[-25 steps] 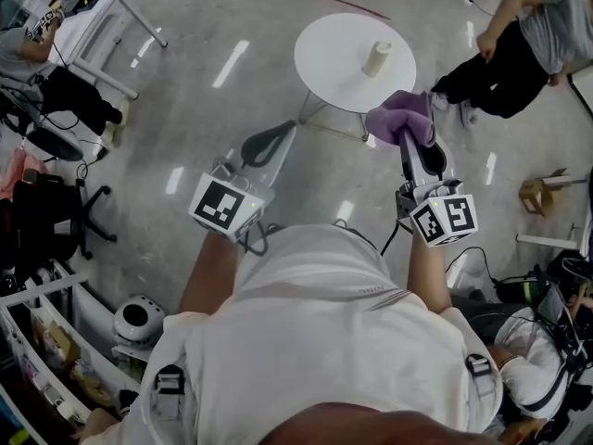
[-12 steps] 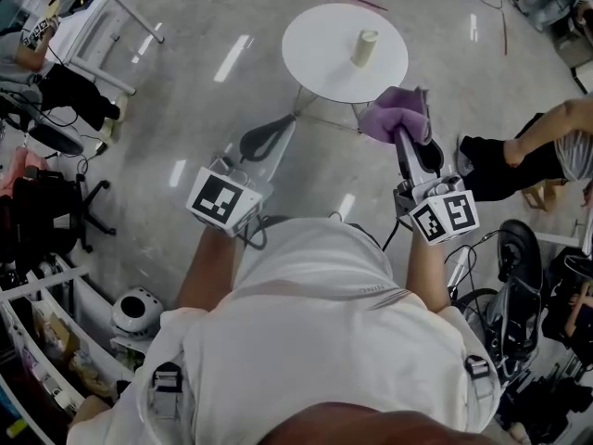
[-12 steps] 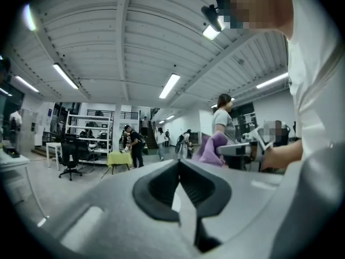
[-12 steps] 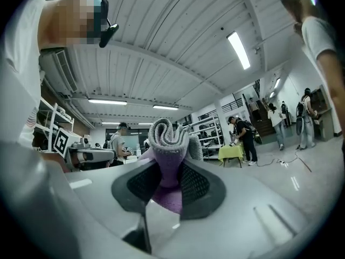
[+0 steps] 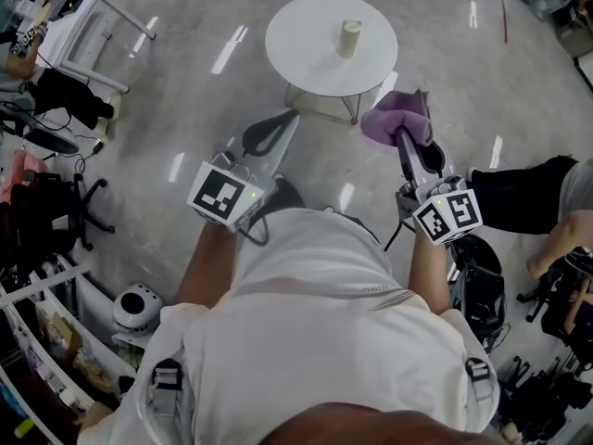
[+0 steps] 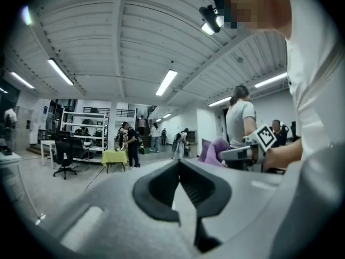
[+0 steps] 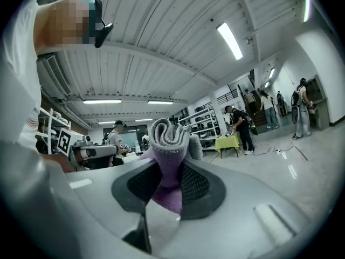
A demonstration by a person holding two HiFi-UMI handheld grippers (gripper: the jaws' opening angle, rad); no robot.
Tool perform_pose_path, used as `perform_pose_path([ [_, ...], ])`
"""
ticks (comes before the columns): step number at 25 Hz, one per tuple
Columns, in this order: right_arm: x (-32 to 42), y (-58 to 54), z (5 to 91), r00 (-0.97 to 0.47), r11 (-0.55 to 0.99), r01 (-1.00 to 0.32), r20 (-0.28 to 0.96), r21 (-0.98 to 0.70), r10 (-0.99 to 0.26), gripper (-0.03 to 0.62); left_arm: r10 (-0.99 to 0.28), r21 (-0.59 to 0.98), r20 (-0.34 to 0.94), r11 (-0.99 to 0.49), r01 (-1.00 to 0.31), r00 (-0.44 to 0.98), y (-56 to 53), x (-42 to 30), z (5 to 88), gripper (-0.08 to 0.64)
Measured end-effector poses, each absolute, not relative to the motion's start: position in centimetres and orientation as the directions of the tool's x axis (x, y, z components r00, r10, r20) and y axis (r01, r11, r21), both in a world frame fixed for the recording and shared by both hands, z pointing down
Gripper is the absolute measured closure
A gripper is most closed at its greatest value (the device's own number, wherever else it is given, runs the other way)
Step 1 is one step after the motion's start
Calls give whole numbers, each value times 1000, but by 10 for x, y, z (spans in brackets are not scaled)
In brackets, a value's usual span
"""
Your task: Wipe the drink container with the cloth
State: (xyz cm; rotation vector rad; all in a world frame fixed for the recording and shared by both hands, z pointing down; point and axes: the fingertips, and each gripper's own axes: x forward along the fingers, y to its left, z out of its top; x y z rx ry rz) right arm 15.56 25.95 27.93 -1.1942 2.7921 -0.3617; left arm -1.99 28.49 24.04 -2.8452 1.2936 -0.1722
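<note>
A pale cylindrical drink container point(image 5: 348, 38) stands upright on a round white table point(image 5: 306, 54) ahead of me. My right gripper point(image 5: 405, 135) is shut on a bunched purple cloth point(image 5: 400, 116), held in the air just off the table's near right edge. The cloth point(image 7: 168, 144) sticks up between that gripper's dark pads. My left gripper point(image 5: 269, 137) is shut with nothing in it, held over the floor short of the table's near edge. In the left gripper view the jaws point(image 6: 180, 183) meet and the right gripper with the cloth point(image 6: 214, 150) shows to the right.
A seated person's legs point(image 5: 528, 202) and a black bag point(image 5: 477, 286) are at my right. An office chair point(image 5: 46, 216) and white shelving point(image 5: 46, 341) are at the left, a white desk point(image 5: 79, 21) at the far left. People and a yellow table point(image 7: 229, 142) stand further off.
I have stepped closer and the table and container have shifted left and up in the head view. Both grippers keep the same pose, the cloth still gripped. The person at right now shows lower.
</note>
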Motion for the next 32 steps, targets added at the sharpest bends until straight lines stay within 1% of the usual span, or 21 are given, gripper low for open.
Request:
perform_pose_path([
  [6, 122, 192, 303, -693, 654, -708, 81, -266, -717, 494, -742, 6, 112, -665, -747, 661, 216, -50, 271, 558],
  [11, 77, 112, 317, -667, 620, -738, 146, -267, -731, 494, -713, 43, 119, -692, -721, 691, 127, -92, 283, 558],
  [17, 27, 18, 320, -610, 556, -785, 182, -274, -771, 494, -650, 89, 115, -747, -659, 752, 20, -133, 288, 558],
  [20, 14, -10, 326, -578, 518, -808, 214, -279, -787, 494, -607, 74, 134, -782, -619, 783, -17, -145, 293, 558],
  [26, 19, -30, 357, -495, 409, -860, 303, -307, -814, 494, -510, 12, 230, -850, -526, 829, -75, -124, 317, 557],
  [29, 28, -34, 376, -482, 379, -865, 336, -329, -809, 494, -466, -15, 276, -877, -481, 841, -96, -97, 334, 557],
  [32, 47, -45, 399, -495, 377, -856, 349, -354, -796, 494, -452, -33, 315, -884, -466, 835, -122, -65, 354, 537],
])
